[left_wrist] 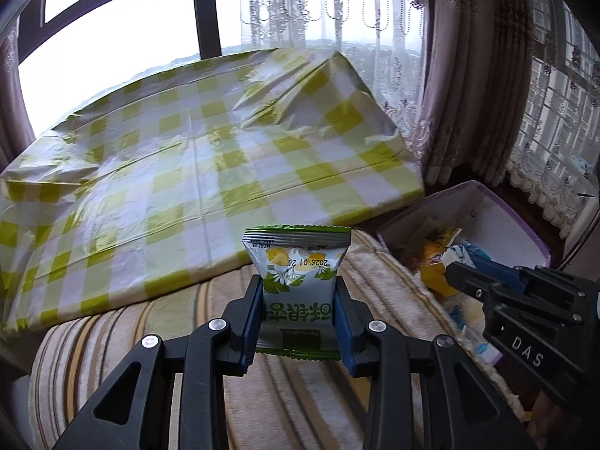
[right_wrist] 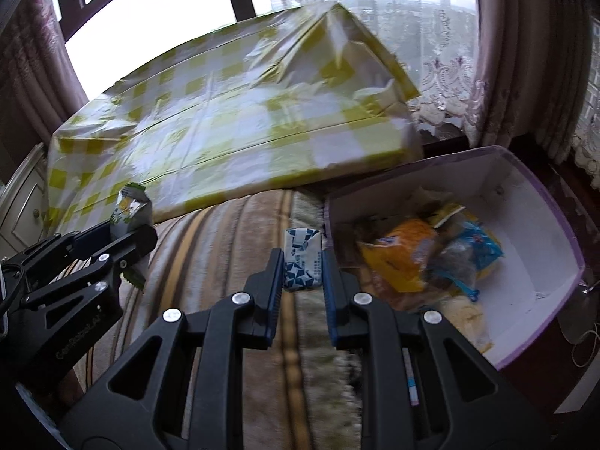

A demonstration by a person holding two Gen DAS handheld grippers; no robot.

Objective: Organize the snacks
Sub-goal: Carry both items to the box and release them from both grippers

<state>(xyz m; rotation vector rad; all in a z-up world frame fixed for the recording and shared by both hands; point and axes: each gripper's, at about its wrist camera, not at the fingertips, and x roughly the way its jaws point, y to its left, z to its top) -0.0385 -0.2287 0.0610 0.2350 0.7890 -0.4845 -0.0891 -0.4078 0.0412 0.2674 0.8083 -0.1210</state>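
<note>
The left tool [left_wrist: 298,300] grips a green-and-white snack packet [left_wrist: 298,262] between its blue pads, held above a striped blanket [left_wrist: 300,393]. The right tool [right_wrist: 302,273] is clamped on a small blue-and-white snack [right_wrist: 303,262], just left of a white box [right_wrist: 525,195] with a purple rim — inside it lie orange, yellow and blue packets [right_wrist: 405,258]. Beyond both, a table [left_wrist: 195,142] under a yellow-checked cloth stands before a window with lace curtains [left_wrist: 318,7].
</note>
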